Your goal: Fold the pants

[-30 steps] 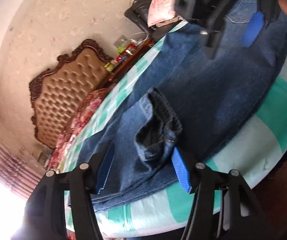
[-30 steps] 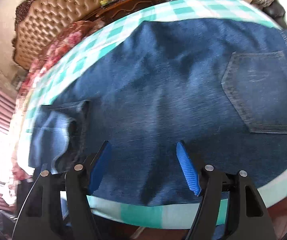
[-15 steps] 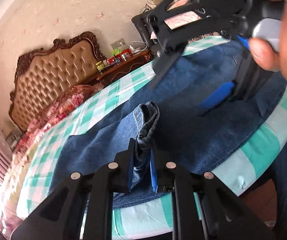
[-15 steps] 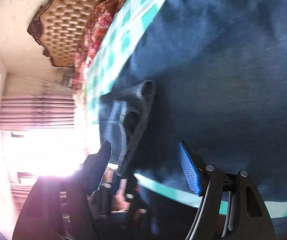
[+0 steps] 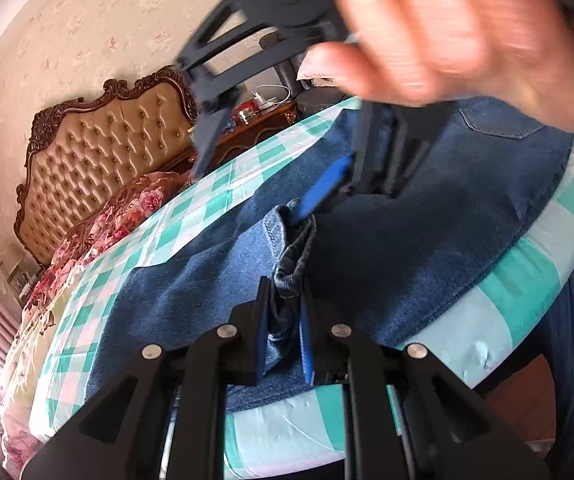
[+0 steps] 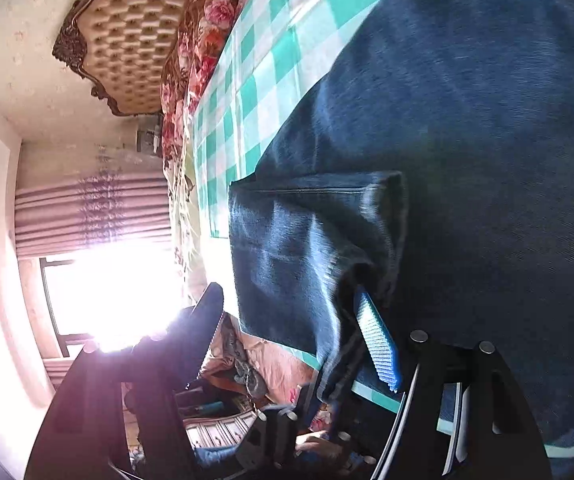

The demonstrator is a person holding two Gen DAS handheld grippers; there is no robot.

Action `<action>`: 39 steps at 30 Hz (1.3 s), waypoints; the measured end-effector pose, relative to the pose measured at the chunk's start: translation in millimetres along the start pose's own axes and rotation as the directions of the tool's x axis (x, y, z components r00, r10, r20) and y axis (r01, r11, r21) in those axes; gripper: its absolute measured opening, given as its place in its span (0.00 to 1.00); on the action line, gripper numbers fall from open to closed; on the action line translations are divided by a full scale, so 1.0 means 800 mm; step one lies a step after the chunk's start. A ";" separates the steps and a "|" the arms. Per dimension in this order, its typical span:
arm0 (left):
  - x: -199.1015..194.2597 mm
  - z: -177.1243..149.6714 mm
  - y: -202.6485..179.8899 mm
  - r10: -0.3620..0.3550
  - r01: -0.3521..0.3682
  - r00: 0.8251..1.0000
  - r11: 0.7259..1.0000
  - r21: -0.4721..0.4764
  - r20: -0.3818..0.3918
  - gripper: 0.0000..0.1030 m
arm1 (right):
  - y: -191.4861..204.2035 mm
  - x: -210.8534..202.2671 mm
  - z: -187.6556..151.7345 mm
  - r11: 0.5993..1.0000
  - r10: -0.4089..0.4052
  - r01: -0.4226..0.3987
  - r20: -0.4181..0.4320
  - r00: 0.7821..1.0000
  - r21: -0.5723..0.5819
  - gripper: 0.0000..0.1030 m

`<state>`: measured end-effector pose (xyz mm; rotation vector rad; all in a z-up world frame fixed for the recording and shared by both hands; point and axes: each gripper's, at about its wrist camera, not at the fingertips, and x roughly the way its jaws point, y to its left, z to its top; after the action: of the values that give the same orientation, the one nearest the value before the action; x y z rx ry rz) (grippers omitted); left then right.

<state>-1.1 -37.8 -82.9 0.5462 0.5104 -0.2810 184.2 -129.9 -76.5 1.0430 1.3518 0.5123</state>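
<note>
1. Clamped on a bunched hem of the jeans (image 5: pixel 427 240), your left gripper (image 5: pixel 283 332) sits at lower centre of the left wrist view; its jaws have just been closing, and denim is pinched between the blue pads.

2. Your right gripper (image 6: pixel 291 332) stands spread at the bottom of the right wrist view. Its right-hand pad (image 6: pixel 377 344) noses at the cuff edge while the other finger hangs against the window glare, well clear. Nothing is pinched there yet.

3. Seen from the left wrist view, that same right gripper descends from the upper centre, a blurred hand (image 5: pixel 455 28) behind it at upper right.

4. Jeans lie spread across the green-checked bedsheet (image 5: pixel 527 288), filling the middle and right of both frames, one back pocket (image 5: pixel 499 124) showing at upper right in the left wrist view.

5. Handling, as a judgement: denim is soft but heavy and fairly stiff, so it should hold a crease, drag on the sheet and sag between two holds. Take it at the thick stitched cuff or a seam, where the pads bite best.

6. Count: one pair of jeans, two grippers, one hand in view, one tufted headboard (image 5: pixel 107 160) at left, one floral quilt (image 5: pixel 127 212) beneath it.
</note>
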 end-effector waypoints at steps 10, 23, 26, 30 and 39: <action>0.006 -0.001 -0.013 -0.024 0.024 1.000 0.999 0.037 -0.014 0.09 | 0.068 -0.010 0.015 0.853 -0.274 0.402 0.371 0.888 -0.334 0.62; 0.005 -0.004 -0.018 -0.011 0.011 1.000 1.000 0.008 -0.010 0.09 | -0.005 -0.042 -0.018 0.880 -0.373 0.423 0.238 0.897 -0.215 0.76; 0.001 -0.001 -0.014 -0.009 0.009 1.000 1.000 -0.010 0.001 0.09 | -0.002 -0.021 -0.024 0.889 -0.373 0.404 0.170 0.912 -0.217 0.76; -0.008 0.005 -0.006 -0.003 0.003 1.000 1.000 -0.030 0.020 0.09 | 0.017 0.008 -0.031 0.871 -0.394 0.420 0.149 0.907 -0.255 0.77; -0.021 0.016 -0.007 0.005 -0.004 0.999 1.000 -0.031 0.040 0.09 | 0.055 0.027 -0.018 0.766 -0.449 0.534 0.297 0.843 -0.358 0.18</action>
<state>-12.3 -47.5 -67.3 0.5110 0.4740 -0.2789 186.3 -86.9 -49.9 0.3310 1.2015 0.2757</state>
